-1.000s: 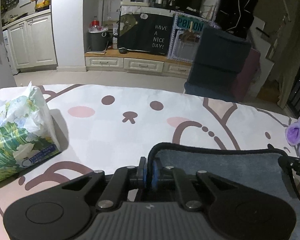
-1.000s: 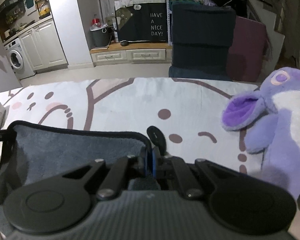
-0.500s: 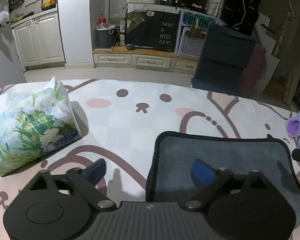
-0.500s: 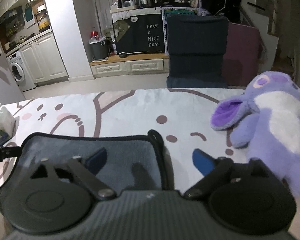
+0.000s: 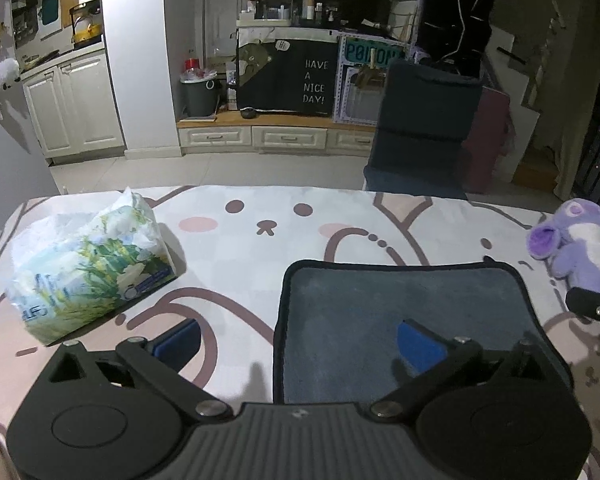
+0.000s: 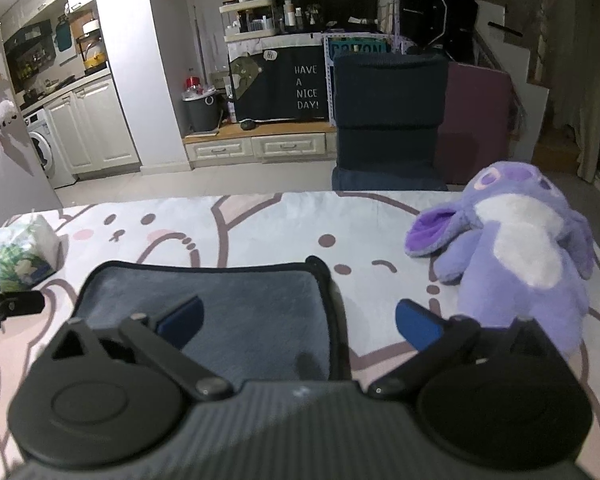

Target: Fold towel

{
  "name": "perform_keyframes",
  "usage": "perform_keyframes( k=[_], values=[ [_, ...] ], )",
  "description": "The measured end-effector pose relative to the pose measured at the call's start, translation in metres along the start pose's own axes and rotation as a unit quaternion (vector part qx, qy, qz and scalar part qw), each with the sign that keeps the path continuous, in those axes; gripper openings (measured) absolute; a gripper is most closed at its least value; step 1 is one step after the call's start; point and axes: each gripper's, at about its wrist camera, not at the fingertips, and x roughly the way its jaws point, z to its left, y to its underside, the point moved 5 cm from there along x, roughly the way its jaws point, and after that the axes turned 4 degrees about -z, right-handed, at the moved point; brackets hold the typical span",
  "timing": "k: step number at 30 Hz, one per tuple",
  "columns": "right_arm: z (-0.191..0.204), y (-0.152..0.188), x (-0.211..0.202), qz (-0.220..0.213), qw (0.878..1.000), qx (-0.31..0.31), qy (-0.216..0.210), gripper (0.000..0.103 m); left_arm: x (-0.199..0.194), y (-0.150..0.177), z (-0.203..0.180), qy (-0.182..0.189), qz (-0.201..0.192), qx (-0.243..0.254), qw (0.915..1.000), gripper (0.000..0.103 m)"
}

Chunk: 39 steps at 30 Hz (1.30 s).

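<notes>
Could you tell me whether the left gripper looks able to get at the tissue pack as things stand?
Probably yes: the left gripper is open, and only bare patterned sheet lies between it and the floral-printed soft tissue pack.

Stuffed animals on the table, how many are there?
1. A purple stuffed animal lies at the table's right side, right of the grey towel; more could be hidden out of frame.

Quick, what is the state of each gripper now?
Left gripper: open, holding nothing, above the towel edge.
Right gripper: open, holding nothing.
</notes>
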Motion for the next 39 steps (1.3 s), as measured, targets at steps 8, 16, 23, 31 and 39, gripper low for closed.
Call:
perform_keyframes(
  k=[8,16,23,31,39],
  values=[
    [0.002,-0.002,-0.049,-0.021,1.0,0.011,0.005,0.103,-0.048,0.001,-0.01,0.0,-0.018,0.005,0.9998,0.103],
    [0.005,-0.001,-0.096,-0.041,0.999,0.008,0.012,0.103,-0.089,0.005,-0.017,-0.004,-0.031,0.006,0.9995,0.103],
    [0.012,0.004,-0.138,-0.051,0.999,0.004,0.02,0.103,-0.118,0.008,-0.022,-0.006,-0.048,0.005,0.9988,0.103],
    [0.018,0.011,-0.179,-0.061,0.998,0.005,0.009,0.103,-0.15,0.013,-0.025,-0.011,-0.064,0.003,0.9979,0.103],
    [0.026,0.013,-0.21,-0.076,0.997,-0.003,0.006,0.103,-0.183,0.016,-0.029,0.006,-0.083,0.005,0.9965,0.103]
  ],
)
